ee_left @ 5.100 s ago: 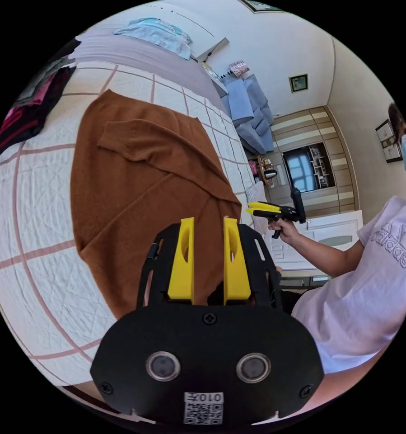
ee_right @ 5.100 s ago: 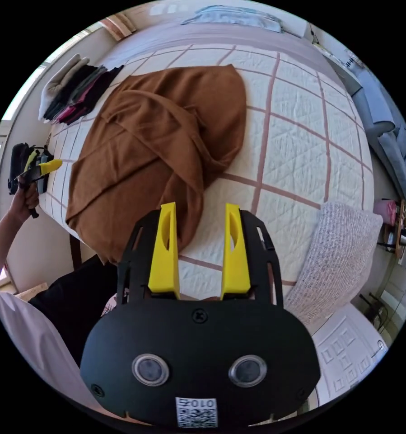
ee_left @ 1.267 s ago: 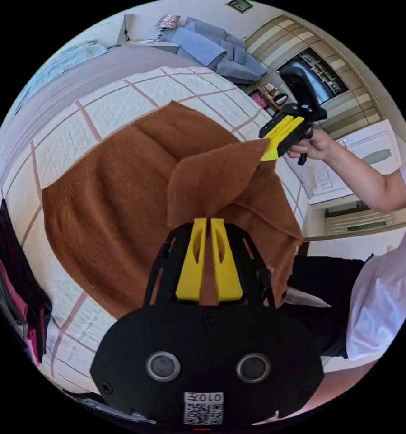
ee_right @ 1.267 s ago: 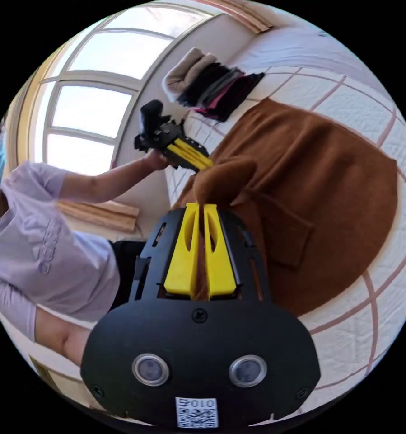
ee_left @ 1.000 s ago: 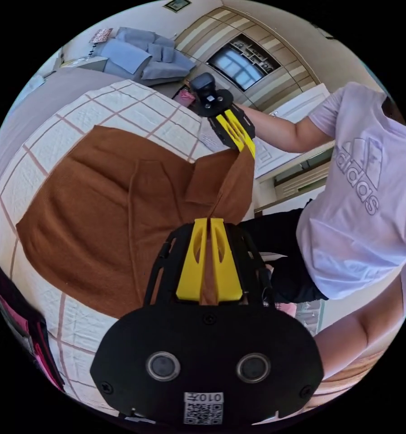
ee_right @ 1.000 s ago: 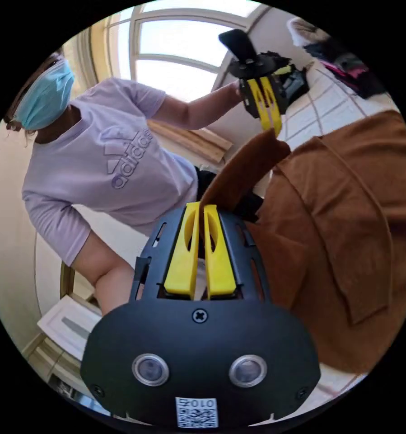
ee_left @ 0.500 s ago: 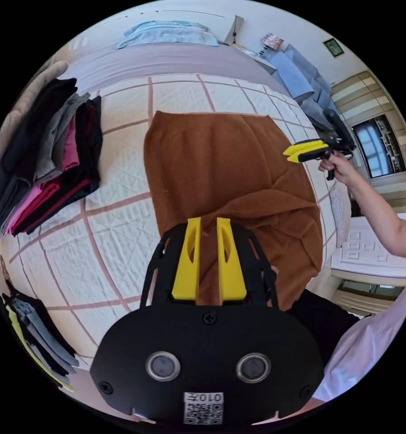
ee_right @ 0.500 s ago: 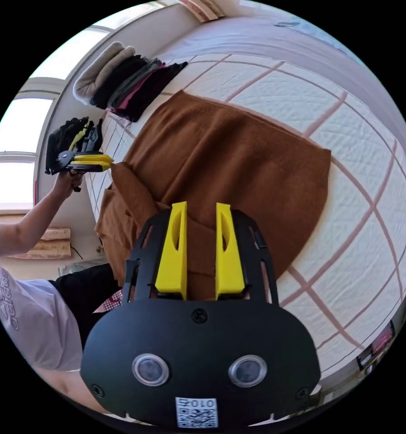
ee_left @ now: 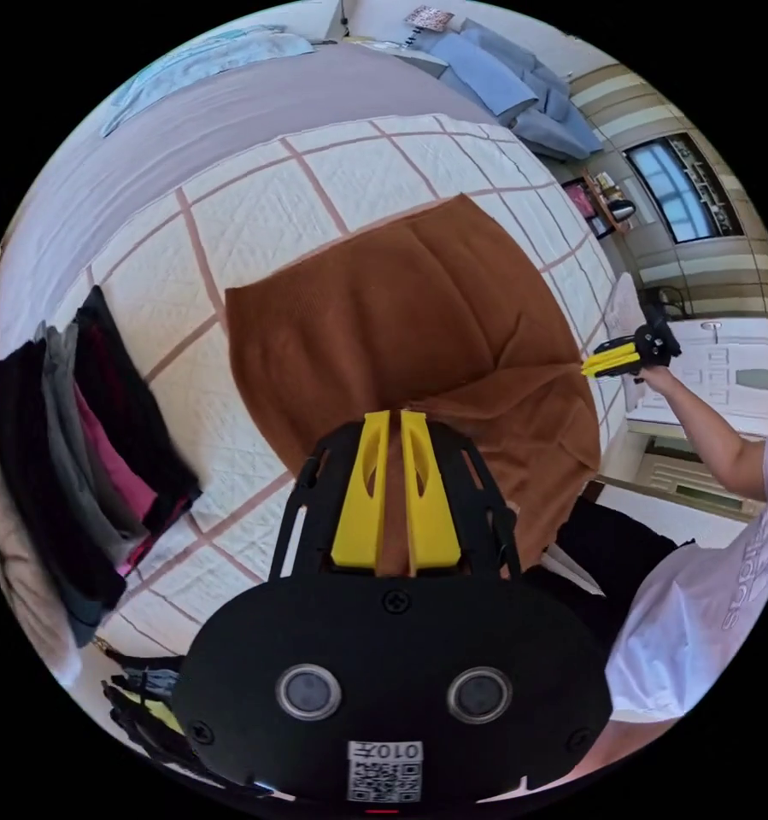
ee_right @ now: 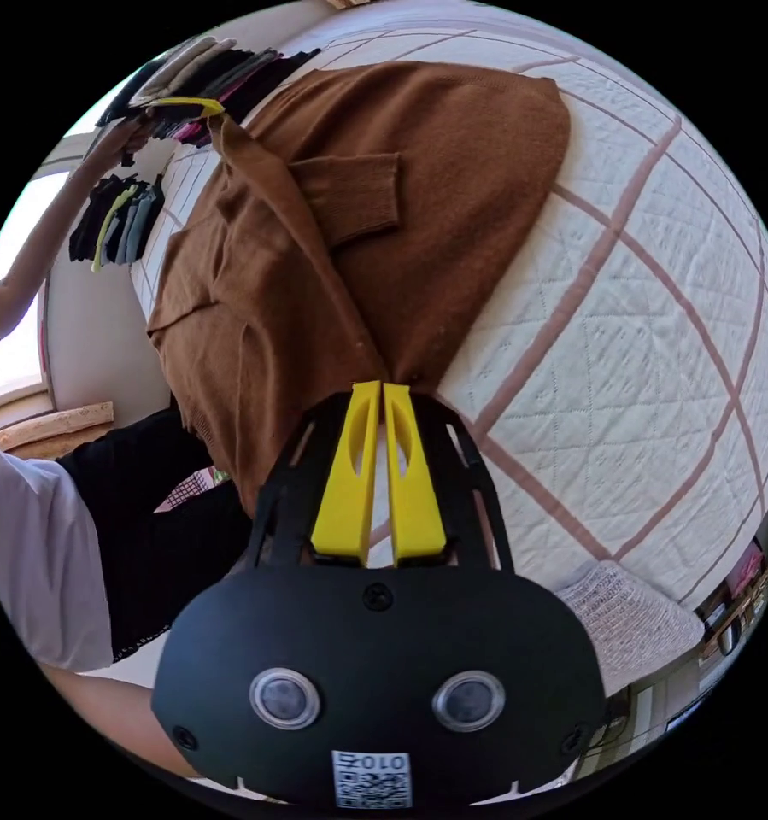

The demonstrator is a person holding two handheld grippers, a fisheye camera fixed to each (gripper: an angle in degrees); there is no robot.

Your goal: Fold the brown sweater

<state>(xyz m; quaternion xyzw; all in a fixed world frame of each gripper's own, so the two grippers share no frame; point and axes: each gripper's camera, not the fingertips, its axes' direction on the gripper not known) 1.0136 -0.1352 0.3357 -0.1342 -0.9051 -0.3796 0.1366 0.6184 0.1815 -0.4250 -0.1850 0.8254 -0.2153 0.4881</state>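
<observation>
Brown sweater point(ee_left: 401, 325) lies spread on the white quilted bedspread point(ee_left: 255, 205) with its pink grid lines, its lower part draped over the bed's edge toward the person. In the left gripper view the left gripper point(ee_left: 395, 416) sits at 6 o'clock with its yellow jaws nearly together, a strip of the brown knit running between them, so it grips the sweater. At 3 o'clock in that view the right gripper point(ee_left: 590, 369) is held at the sweater's far corner by a hand point(ee_left: 661, 376); its jaws look closed, right at the fabric's edge. A stack of folded clothes point(ee_left: 85, 461) in black, grey and pink rests on the bedspread at 9 o'clock, apart from the sweater.

In the right gripper view the right gripper point(ee_right: 382, 389) points up from 6 o'clock, jaws almost touching, their tips at the sweater's point(ee_right: 332, 213) edge; whether cloth is pinched between them cannot be told. A sleeve cuff point(ee_right: 349, 196) lies folded across the sweater's body. At 11 o'clock the left gripper point(ee_right: 215, 108) pinches a raised corner of the knit. A knitted pillow point(ee_right: 631, 623) lies at 4 o'clock beside the bedspread point(ee_right: 657, 325).
</observation>
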